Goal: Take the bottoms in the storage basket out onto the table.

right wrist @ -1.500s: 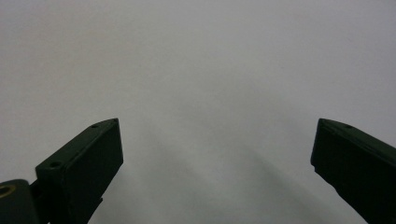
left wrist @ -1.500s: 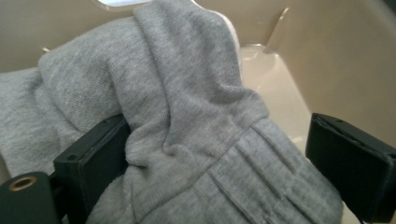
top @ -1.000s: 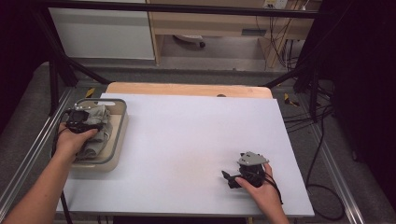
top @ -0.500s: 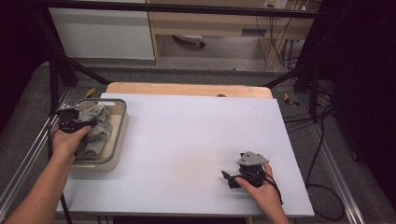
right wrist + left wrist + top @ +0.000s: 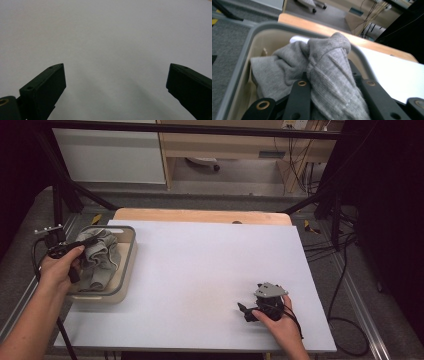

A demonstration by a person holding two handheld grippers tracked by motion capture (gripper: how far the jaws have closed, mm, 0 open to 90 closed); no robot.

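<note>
A grey knitted cloth (image 5: 101, 259) lies bunched in a beige tray (image 5: 127, 268) at the table's left edge. My left gripper (image 5: 88, 243) reaches in from the tray's left side; its jaws have just been closing and are shut on a thick fold of the cloth (image 5: 329, 62). In the left gripper view that fold bulges up between the black jaws of the left gripper (image 5: 334, 85), above the tray's rim (image 5: 242, 52). My right gripper (image 5: 245, 311) rests on the white table near the front right, held by a hand. Its jaws stand open over bare table, nothing between them (image 5: 115, 82).
The white table top (image 5: 210, 265) spreads between the tray and the right hand. A wooden board edge (image 5: 200, 215) runs along the back. Black frame posts and cables (image 5: 345, 270) stand beside the table on the right.
The left hand has drawn back toward the tray's left edge and risen a little, its jaws closing on the grey cloth and pulling a fold up. The right hand has not moved.
</note>
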